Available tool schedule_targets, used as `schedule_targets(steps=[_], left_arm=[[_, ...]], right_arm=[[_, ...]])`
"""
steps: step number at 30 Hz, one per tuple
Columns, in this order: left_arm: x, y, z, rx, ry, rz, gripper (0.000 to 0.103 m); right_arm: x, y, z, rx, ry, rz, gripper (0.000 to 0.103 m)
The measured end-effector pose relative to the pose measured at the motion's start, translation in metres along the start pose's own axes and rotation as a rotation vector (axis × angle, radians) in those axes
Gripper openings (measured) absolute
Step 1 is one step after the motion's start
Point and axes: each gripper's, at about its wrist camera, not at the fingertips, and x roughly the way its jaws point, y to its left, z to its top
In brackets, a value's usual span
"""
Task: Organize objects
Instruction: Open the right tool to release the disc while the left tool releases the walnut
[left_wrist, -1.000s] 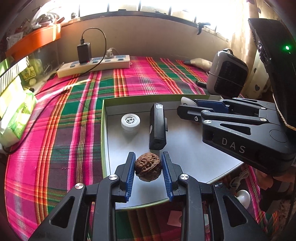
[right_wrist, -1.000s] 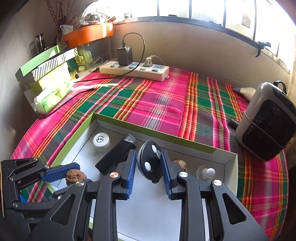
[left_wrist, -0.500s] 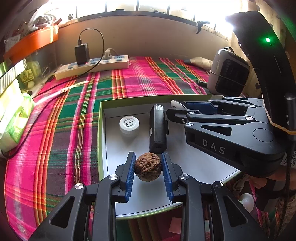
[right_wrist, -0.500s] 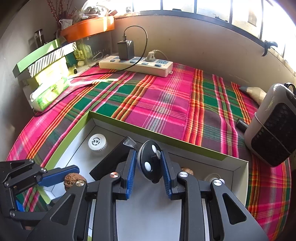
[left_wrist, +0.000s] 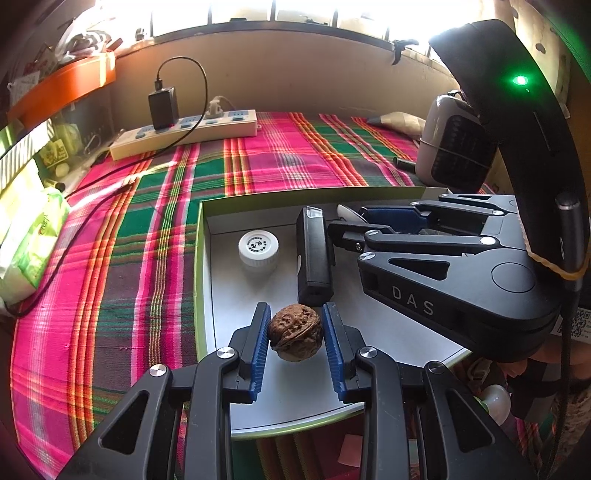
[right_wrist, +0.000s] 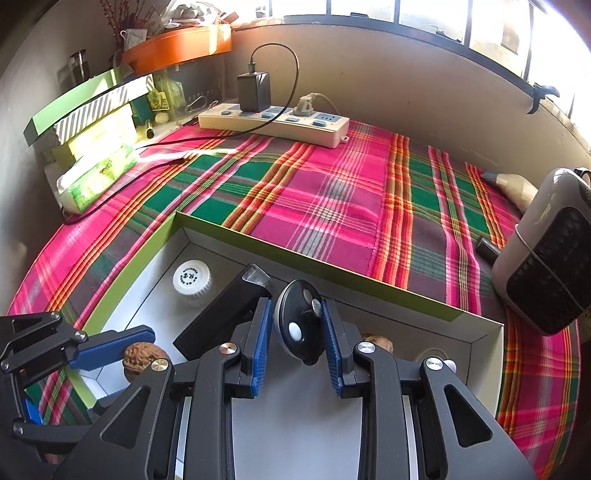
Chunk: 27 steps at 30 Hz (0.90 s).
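Observation:
My left gripper (left_wrist: 295, 338) is shut on a brown walnut (left_wrist: 294, 336) and holds it over the near part of the green-rimmed white box (left_wrist: 201, 236). My right gripper (right_wrist: 297, 332) is shut on a black oval device with white buttons (right_wrist: 298, 328), above the same box (right_wrist: 221, 236). In the box lie a white bottle cap (left_wrist: 258, 248), a black rectangular gadget (left_wrist: 313, 258) and a second walnut (right_wrist: 378, 341). The right gripper's black body (left_wrist: 454, 280) fills the right of the left wrist view. The left gripper and its walnut (right_wrist: 142, 356) show in the right wrist view.
The box sits on a pink and green plaid cloth (left_wrist: 129, 258). A power strip (left_wrist: 184, 134) with a black charger stands at the back. A small heater (right_wrist: 550, 254) stands at the right. Tissue packs and boxes (right_wrist: 92, 177) are stacked at the left.
Both grippers have lifted slightly and drawn back, so the box looks smaller and farther. Both still hold their objects.

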Motion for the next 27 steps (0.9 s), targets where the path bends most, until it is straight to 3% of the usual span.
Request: schedule_targets(steps=[27], left_arm=[[-0.0017,-0.0003,0.0008,-0.006,-0.005,0.008,0.027]], right_arm=[[-0.0016,0.0029,0.0002,0.01,0.009,-0.024,0.029]])
